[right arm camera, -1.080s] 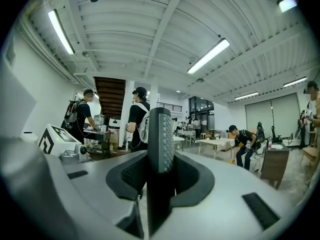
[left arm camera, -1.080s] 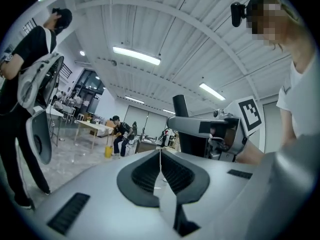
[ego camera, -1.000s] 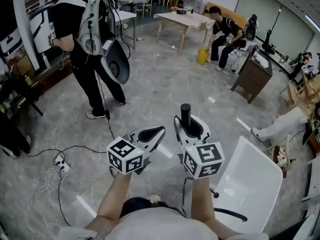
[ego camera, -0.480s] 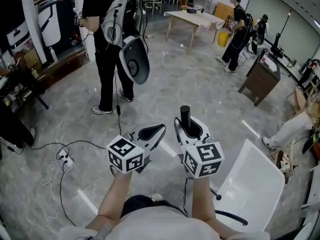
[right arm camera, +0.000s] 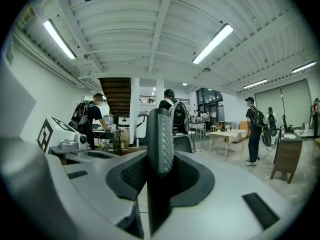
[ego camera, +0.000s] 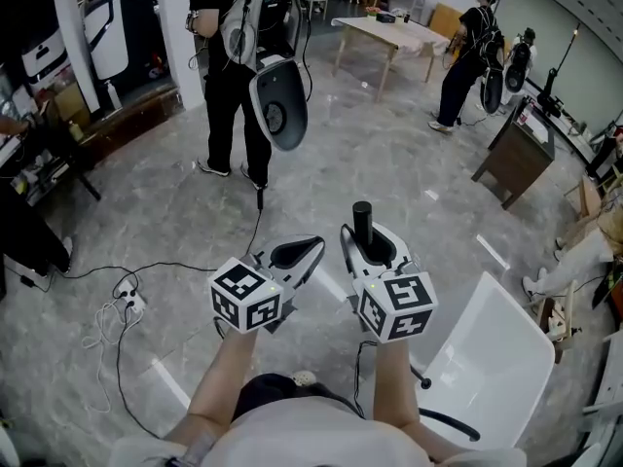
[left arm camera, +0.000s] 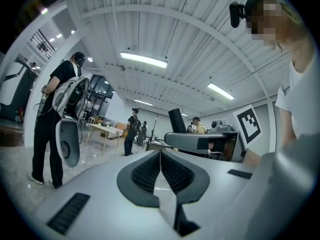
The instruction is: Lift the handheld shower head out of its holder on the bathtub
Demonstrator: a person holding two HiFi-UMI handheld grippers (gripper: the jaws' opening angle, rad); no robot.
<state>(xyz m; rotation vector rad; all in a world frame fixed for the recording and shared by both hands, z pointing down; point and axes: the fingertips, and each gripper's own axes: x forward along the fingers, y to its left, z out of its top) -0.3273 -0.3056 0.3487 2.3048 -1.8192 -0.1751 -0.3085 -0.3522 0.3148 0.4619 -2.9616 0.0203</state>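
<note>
A person stands on the grey marbled floor (ego camera: 370, 154) of an open workshop, forearms out, a gripper in each hand. The right gripper (ego camera: 367, 235) is clamped on a black ribbed handle (right arm camera: 160, 139), which stands upright between its jaws and rises above them; whether this is the shower head cannot be told from here. The left gripper (ego camera: 307, 251), level beside it, has its jaws pressed together with nothing between them. Each gripper carries a cube with square markers, the left cube (ego camera: 245, 297) and the right cube (ego camera: 397, 305) sitting just ahead of the wrists. A white chair (ego camera: 487, 358) is close at the person's right. Across the room, a person in black (ego camera: 234, 76) wears a backpack rig with a white oval unit (ego camera: 279, 105) hanging from it, and another person (ego camera: 472, 47) stands beside a wooden worktop (ego camera: 389, 35). A dark cabinet (ego camera: 516, 159) is at the right, and cables (ego camera: 122, 305) trail over the floor at the left.
</note>
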